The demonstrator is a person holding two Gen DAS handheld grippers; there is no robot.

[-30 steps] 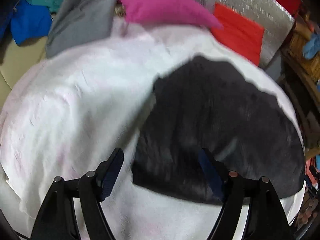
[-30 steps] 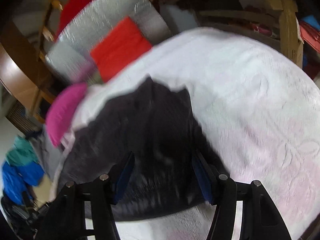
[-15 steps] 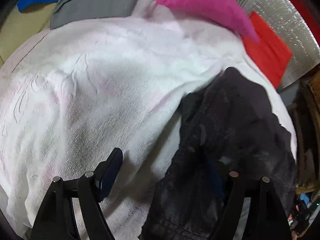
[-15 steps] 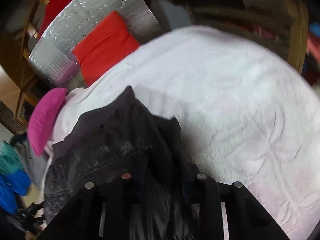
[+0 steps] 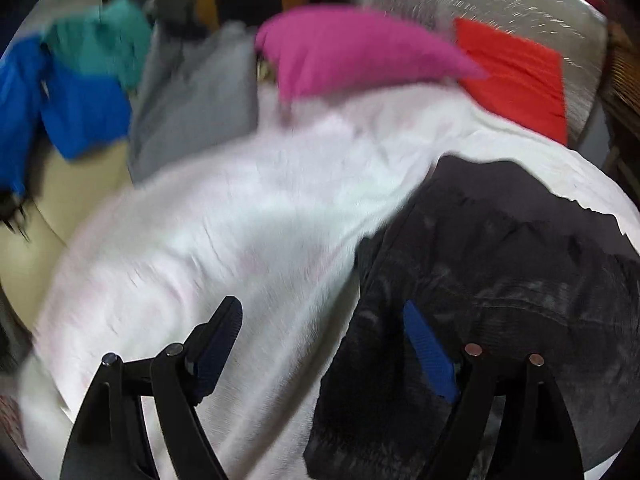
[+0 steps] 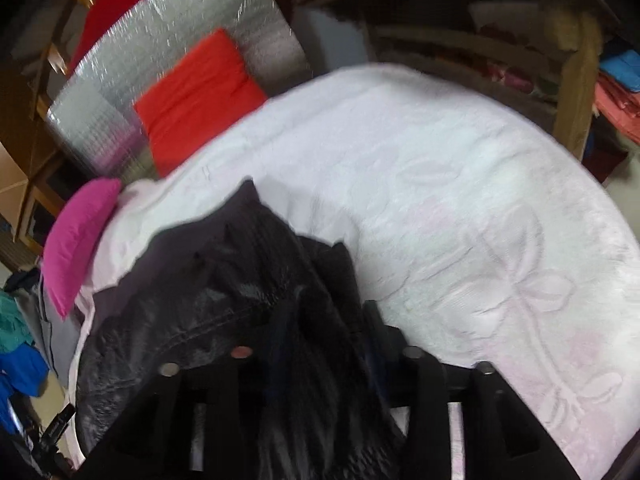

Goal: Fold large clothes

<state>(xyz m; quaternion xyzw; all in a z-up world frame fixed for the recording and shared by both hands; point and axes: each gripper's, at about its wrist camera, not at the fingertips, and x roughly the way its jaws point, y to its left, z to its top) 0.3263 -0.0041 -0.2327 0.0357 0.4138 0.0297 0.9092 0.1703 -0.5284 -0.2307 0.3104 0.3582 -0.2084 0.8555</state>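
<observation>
A dark grey-black garment [image 5: 500,272] lies bunched on the white bedspread [image 5: 248,216], at the right of the left wrist view. My left gripper [image 5: 320,328] is open and empty, its right finger over the garment's left edge. In the right wrist view my right gripper [image 6: 316,328] is shut on the dark garment [image 6: 224,280], with cloth draped over and between the fingers.
A pink pillow [image 5: 352,48], a red cushion [image 5: 516,76] and a silver foil panel [image 5: 480,4] sit at the far edge. Grey [image 5: 200,96], teal and blue [image 5: 76,112] clothes pile at the far left. Wooden shelving [image 6: 568,60] stands beyond the bed on the right.
My right gripper closed on the dark garment and lifted it into a bunch. My left gripper stayed open and swung back, so the pile of clothes at far left shows again.
</observation>
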